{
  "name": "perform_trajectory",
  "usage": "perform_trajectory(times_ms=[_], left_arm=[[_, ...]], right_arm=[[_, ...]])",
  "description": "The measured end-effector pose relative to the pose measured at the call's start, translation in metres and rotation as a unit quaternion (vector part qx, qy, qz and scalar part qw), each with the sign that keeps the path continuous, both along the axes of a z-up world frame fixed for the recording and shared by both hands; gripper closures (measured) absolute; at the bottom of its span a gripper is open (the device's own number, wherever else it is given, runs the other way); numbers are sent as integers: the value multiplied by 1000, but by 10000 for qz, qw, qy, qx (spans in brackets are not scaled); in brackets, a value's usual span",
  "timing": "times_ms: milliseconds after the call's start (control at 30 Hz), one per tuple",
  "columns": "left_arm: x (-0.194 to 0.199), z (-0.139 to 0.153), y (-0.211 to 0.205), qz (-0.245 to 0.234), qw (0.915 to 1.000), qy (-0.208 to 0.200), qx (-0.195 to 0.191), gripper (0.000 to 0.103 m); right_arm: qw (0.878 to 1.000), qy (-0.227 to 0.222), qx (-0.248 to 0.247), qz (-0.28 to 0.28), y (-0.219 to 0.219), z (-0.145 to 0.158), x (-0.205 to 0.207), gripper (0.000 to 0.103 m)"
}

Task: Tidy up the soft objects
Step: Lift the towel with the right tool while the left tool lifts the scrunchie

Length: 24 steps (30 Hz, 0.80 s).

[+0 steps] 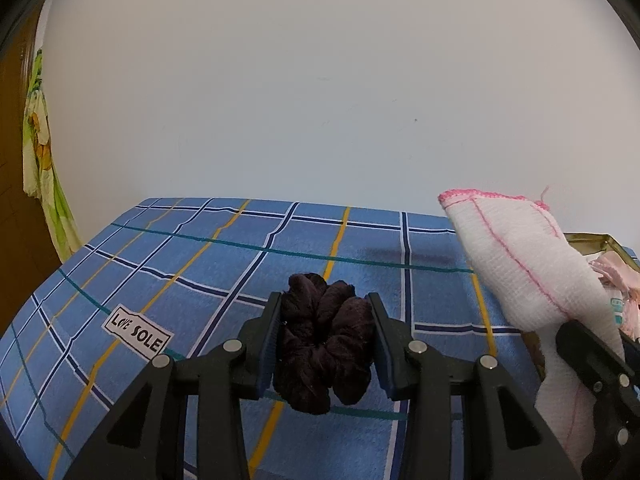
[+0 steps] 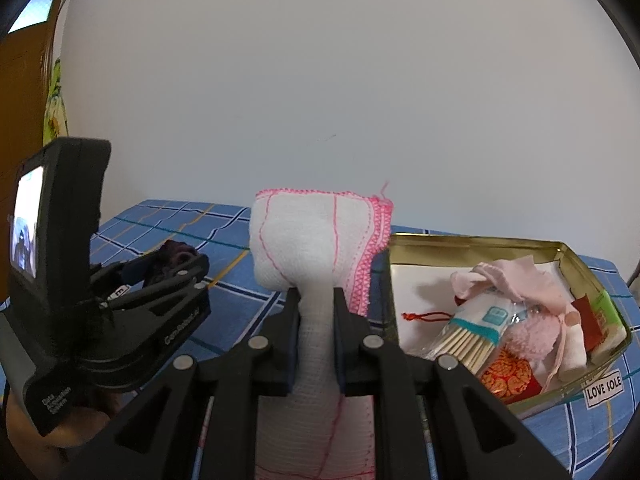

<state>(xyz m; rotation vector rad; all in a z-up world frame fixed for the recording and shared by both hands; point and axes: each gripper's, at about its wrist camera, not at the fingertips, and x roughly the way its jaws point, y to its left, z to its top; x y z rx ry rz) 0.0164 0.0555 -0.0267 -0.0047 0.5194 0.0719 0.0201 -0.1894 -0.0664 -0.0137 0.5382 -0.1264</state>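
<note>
Our left gripper (image 1: 323, 336) has its two black fingers pressed into a dark brown scrunchie (image 1: 322, 340), a plush, velvety ring bunched into deep folds and held above the blue plaid cloth (image 1: 200, 272). That cloth looks like soft terry, crossed with navy, white, yellow and teal lines, and a white patch reading "LOVE SOLE" (image 1: 138, 332) sits on it to the left.

Our right gripper (image 2: 316, 334) is clamped narrow on a white gauzy cloth (image 2: 316, 240), a loose open weave edged in pink zigzag stitching with thin pink seam lines; the fabric squeezes to a thin neck between the pads and balloons out above them.

The right wrist view gives us what the left barely catches: a shallow gold-toned metal tin (image 2: 472, 240) lying on the plaid just beside the white cloth, packed with a pale pink fabric piece (image 2: 516, 276), a bundle of cotton swabs in clear wrap (image 2: 468, 340), a fluffy pink item and a red-orange patterned packet (image 2: 508, 376). In the left wrist view only the tin's corner peeks from behind the white cloth (image 1: 520, 264). The right view also shows the left gripper (image 2: 182, 262) from the side, scrunchie (image 2: 176, 250) held in its tips.
</note>
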Motion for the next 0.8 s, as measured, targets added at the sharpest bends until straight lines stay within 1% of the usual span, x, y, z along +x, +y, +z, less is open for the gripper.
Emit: perform_trajectory(times_ms=[167,333,467,800], left_arm=[[-9,0,2,10,10000,-2,-55,60],[-19,2,-1,-25,10000,-61,6,60],[-27,3,-1,-14,9999,-98,-44,60],[-45,7,-5,-120,9997,-175,-157,60]], right_arm=[[9998,-166,2,128,-1,2,-5,89],[9990,-309,-203,255,2,2,-19,89],[9984,-352,-338,272,0,-2,-29,89],[9974,-495,-380,363,-10,2,-51,89]])
